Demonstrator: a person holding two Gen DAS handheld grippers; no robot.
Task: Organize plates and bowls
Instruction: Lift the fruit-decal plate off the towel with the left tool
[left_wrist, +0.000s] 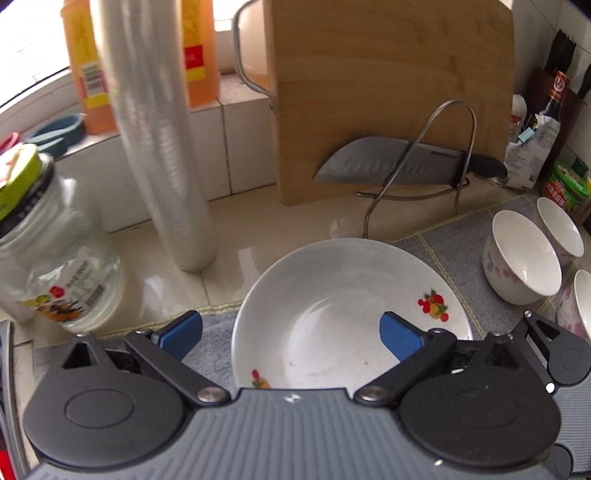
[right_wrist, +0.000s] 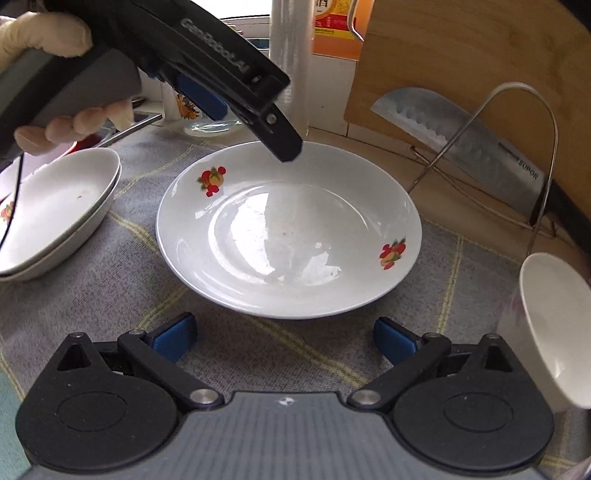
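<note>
A white plate (left_wrist: 332, 295) with fruit prints lies on a grey mat (left_wrist: 443, 251). My left gripper (left_wrist: 290, 336) is open and straddles the plate's near-left rim: one blue pad is outside the rim, the other over the plate's inside, neither pressing. In the right wrist view the same plate (right_wrist: 288, 229) lies mid-frame, and the left gripper (right_wrist: 243, 122), held by a gloved hand (right_wrist: 48, 33), hangs over its far rim. My right gripper (right_wrist: 284, 339) is open and empty, just short of the near rim. Two stacked plates (right_wrist: 55, 214) sit left. White bowls (left_wrist: 524, 258) stand right.
A wooden cutting board (left_wrist: 388, 92) leans at the back, with a knife (left_wrist: 388, 166) in a wire rack (left_wrist: 417, 177) before it. A cling-film roll (left_wrist: 162, 147), a glass jar (left_wrist: 55, 258) and orange bottles (left_wrist: 199, 51) stand left. One bowl (right_wrist: 554, 325) is close on the right.
</note>
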